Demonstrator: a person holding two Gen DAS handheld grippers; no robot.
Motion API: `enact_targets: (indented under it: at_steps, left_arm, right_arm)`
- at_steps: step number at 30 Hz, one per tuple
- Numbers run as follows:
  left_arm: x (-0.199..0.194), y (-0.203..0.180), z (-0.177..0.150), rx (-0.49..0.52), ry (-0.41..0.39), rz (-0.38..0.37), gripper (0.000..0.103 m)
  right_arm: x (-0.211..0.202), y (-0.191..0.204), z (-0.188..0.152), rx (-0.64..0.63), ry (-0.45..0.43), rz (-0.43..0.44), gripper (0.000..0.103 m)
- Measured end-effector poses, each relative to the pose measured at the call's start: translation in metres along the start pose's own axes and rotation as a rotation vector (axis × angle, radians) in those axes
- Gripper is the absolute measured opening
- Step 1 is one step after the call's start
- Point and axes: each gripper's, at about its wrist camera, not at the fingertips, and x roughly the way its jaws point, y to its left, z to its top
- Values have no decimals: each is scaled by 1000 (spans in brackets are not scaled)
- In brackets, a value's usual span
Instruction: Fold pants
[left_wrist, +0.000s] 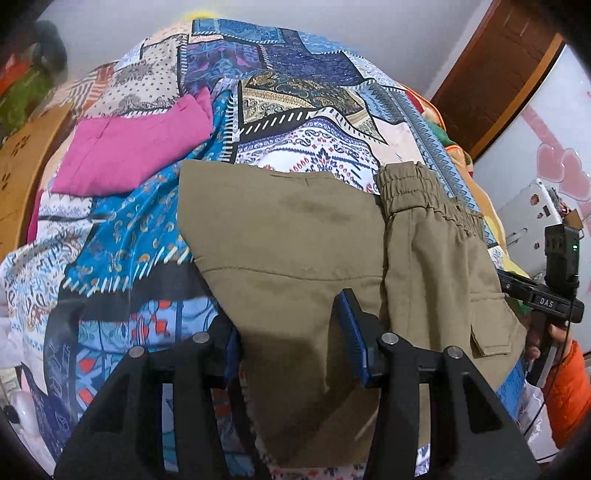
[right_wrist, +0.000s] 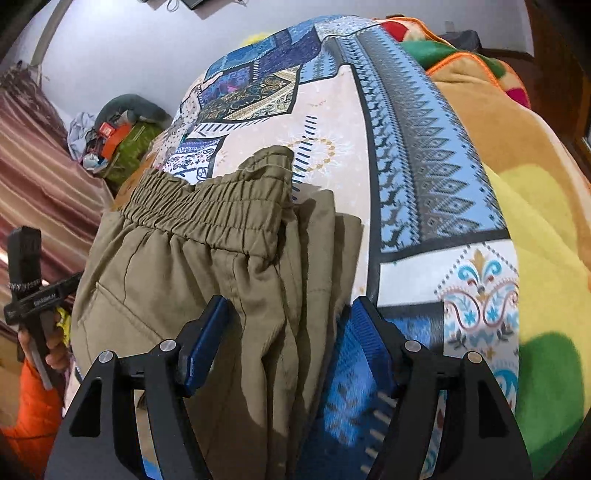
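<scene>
Lying partly folded on patterned bedspread (left_wrist: 295, 110) – khaki pants (left_wrist: 288, 236), elastic waistband (right_wrist: 207, 214) bunched at far edge. Left gripper (left_wrist: 291, 339) fingers apart, straddling pant fabric (not clamped). Right gripper (right_wrist: 288, 339) fingers apart too, pleated side of pants between them. Pink cloth (left_wrist: 133, 155) well apart – far left.

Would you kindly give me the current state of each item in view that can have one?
Khaki pants: partly folded, lying on the patterned bedsheet, elastic waistband bunched.
Pink garment: folded, lying on the bedsheet apart from the pants.
Left gripper: open, fingers either side of the khaki fabric.
Right gripper: open, fingers straddling the pants' edge.
Flap pocket: closed.
</scene>
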Motion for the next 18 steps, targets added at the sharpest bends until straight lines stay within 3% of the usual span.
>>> enact_targets:
  at_steps: [4,5,6,8,11,18]
  left_arm:
    - [1,-5,6,1,-17,48,32]
    - [1,-6,6,3,-23,56,23]
    - [0,-8,7,11,-30,77,15]
    - [-3,-13,9,29,-41,111,9]
    - [-9,-18,12,52,-60,140,6]
    - [-34,-28,25,79,-119,166,4]
  right_arm:
    - [0,2,1,-2,1,43,40]
    - [0,3,1,-2,0,45,36]
    - [0,5,2,-10,-2,35,32]
    - [-2,10,4,-41,-14,-2,24]
    - [-7,16,11,-79,-37,-36,18]
    - [-28,35,29,-147,-96,-68,16]
